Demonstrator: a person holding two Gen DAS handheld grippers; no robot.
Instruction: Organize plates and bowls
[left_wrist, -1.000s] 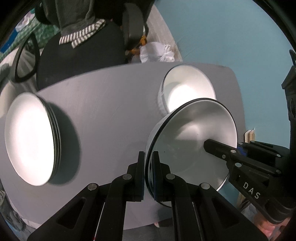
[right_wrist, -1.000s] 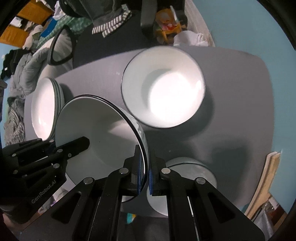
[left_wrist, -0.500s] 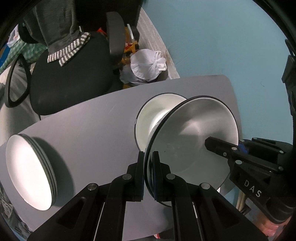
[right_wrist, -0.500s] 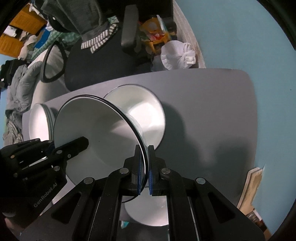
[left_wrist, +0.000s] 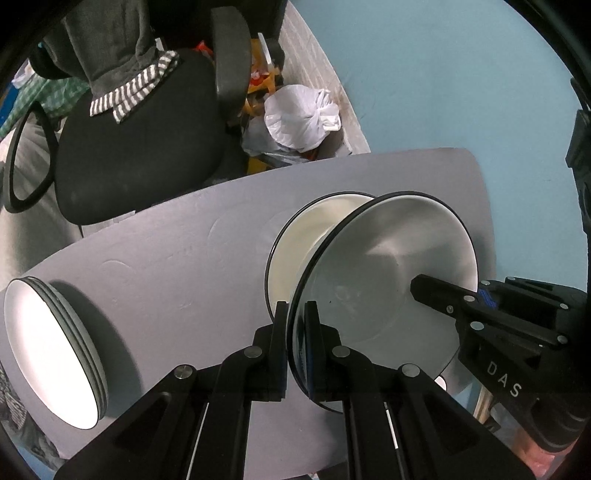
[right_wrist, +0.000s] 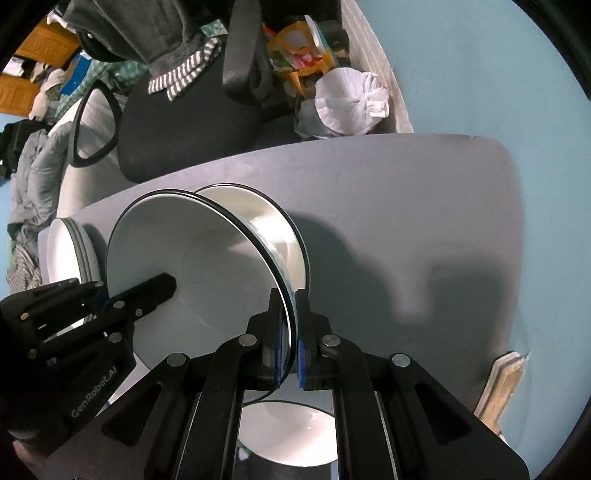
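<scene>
Both grippers hold one white bowl with a dark rim by opposite edges, lifted above the grey table. My left gripper is shut on its near-left rim. My right gripper is shut on its right rim and also shows in the left wrist view. A second white bowl stands on the table just behind the held one, partly hidden. A stack of white plates lies at the table's left.
A third white bowl stands on the table under my right gripper. A black office chair with clothes draped on it stands beyond the table. A white plastic bag lies on the floor. The blue wall is right.
Both grippers have risen with the held bowl and carried it over the second bowl, which now shows smaller and partly hidden behind it. The plate stack looks farther away.
</scene>
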